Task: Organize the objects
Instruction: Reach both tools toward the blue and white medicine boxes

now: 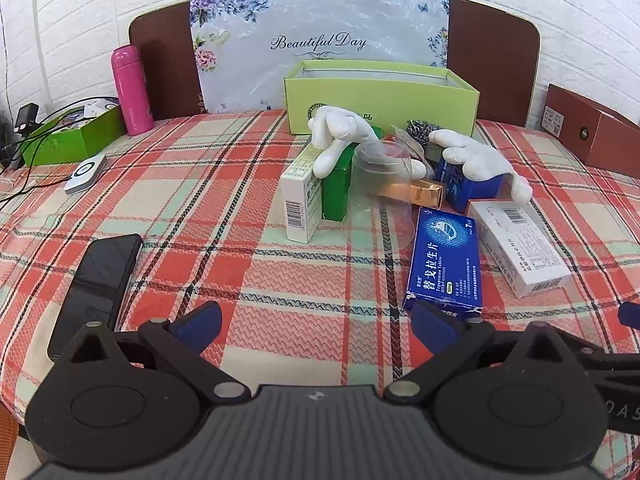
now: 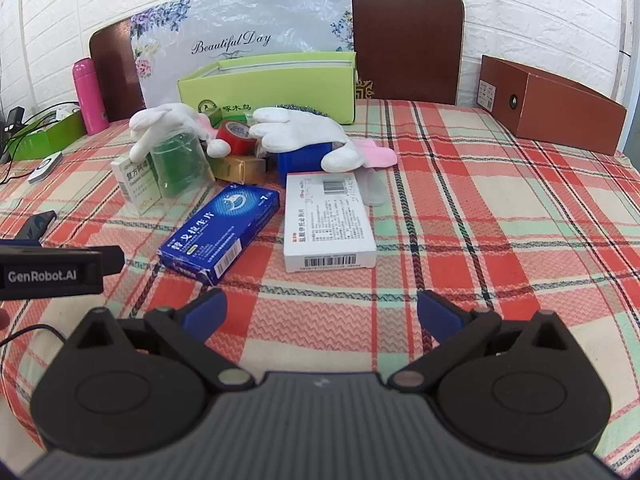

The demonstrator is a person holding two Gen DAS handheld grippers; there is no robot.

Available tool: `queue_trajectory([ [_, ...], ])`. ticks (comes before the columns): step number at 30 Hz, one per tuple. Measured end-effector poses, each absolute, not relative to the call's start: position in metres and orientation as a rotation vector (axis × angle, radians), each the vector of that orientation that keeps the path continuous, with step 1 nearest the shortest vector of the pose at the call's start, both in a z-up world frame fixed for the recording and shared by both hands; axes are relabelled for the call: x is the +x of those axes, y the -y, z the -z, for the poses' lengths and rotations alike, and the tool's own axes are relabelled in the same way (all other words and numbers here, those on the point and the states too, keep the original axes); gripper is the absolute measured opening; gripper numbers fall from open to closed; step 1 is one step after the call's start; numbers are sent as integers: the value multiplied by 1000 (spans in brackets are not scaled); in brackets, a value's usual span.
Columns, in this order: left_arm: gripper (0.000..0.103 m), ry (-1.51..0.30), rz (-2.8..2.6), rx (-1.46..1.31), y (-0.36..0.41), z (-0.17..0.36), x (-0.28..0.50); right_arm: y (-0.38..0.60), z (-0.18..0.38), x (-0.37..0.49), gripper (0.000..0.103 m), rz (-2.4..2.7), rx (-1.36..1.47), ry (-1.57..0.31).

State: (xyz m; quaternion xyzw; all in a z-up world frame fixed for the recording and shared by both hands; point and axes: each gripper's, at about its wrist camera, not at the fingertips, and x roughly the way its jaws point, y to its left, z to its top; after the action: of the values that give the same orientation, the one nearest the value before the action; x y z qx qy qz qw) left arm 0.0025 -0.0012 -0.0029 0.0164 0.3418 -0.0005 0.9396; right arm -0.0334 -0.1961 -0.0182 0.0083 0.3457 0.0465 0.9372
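Several medicine boxes (image 2: 330, 222), white gloves (image 2: 296, 130)

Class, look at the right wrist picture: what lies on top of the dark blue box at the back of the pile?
A white glove lies draped over the dark blue box, its fingers hanging past the right end. The box's top face is covered, so any print there cannot be seen; only its front side shows.
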Motion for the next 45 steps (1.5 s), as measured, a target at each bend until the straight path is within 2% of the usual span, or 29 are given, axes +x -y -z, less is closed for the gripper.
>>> queue_trajectory([
  [27,103,-735,18,22,4,15,10,198,33,-26,103,-97,8,-726],
  [38,103,-759,36,25,9,22,19,209,36,-25,103,-80,25,-622],
  [45,103,-752,87,18,22,22,33,216,45,-17,103,-130,68,-666],
])
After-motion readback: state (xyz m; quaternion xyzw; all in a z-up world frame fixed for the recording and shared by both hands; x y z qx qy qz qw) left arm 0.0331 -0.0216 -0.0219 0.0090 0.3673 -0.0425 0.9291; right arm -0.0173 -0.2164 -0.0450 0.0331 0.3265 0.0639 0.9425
